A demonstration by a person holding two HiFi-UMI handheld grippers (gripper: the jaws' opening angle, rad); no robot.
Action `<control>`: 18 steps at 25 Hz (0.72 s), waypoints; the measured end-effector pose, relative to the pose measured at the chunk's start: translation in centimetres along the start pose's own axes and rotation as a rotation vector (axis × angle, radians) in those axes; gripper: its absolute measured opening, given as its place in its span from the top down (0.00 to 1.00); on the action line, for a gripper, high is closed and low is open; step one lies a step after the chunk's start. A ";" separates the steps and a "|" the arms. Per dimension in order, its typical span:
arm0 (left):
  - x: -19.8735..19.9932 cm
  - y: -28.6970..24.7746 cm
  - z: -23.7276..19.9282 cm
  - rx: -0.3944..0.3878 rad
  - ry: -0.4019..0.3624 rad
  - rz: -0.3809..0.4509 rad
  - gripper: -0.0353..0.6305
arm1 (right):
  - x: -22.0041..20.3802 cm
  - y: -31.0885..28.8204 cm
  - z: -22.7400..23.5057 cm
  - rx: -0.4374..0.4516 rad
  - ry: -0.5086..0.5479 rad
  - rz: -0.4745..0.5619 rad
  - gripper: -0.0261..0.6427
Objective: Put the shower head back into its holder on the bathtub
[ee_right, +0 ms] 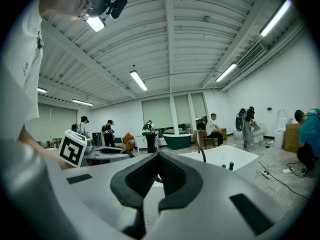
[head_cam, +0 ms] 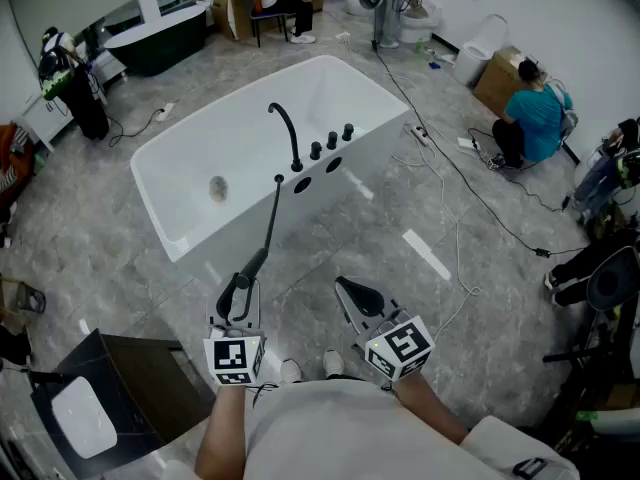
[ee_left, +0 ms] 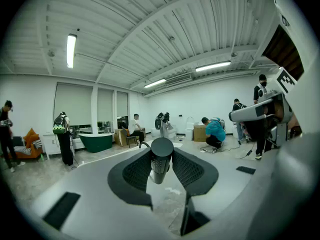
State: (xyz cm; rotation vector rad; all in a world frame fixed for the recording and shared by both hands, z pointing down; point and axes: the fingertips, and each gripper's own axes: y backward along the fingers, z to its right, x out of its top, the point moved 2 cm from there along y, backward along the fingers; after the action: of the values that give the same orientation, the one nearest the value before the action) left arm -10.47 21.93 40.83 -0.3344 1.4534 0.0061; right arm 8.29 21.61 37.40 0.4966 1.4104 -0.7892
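The person's left tool (head_cam: 238, 298) is clamped on the black shower head (head_cam: 254, 264), probably to carry it, with its hose (head_cam: 272, 213) running to the bathtub (head_cam: 372, 80) rim by the faucet (head_cam: 286, 128); the right tool (ee_right: 156, 176) is pinched together and empty, and open floor (head_cam: 400, 268) leaves room to step closer.

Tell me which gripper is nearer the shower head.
Left. The left gripper is shut on the shower head; the right gripper hangs off to its right, clear of it, holding nothing.
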 end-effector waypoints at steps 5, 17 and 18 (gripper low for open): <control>-0.7 0.5 0.2 -0.013 0.005 -0.014 0.74 | -0.3 0.4 -0.7 -0.012 -0.006 -0.012 0.94; -0.7 0.3 -1.0 -0.036 -0.009 -0.009 0.74 | -0.5 -0.9 -1.8 -0.007 -0.029 -0.013 0.93; -0.6 0.2 -1.1 -0.039 -0.010 -0.006 0.74 | -0.5 -1.1 -1.9 -0.008 -0.028 -0.014 0.93</control>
State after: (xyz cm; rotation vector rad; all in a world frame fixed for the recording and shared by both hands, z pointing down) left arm -11.69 22.04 41.31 -0.3704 1.4444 0.0317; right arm 6.21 22.36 37.82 0.4687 1.3920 -0.7984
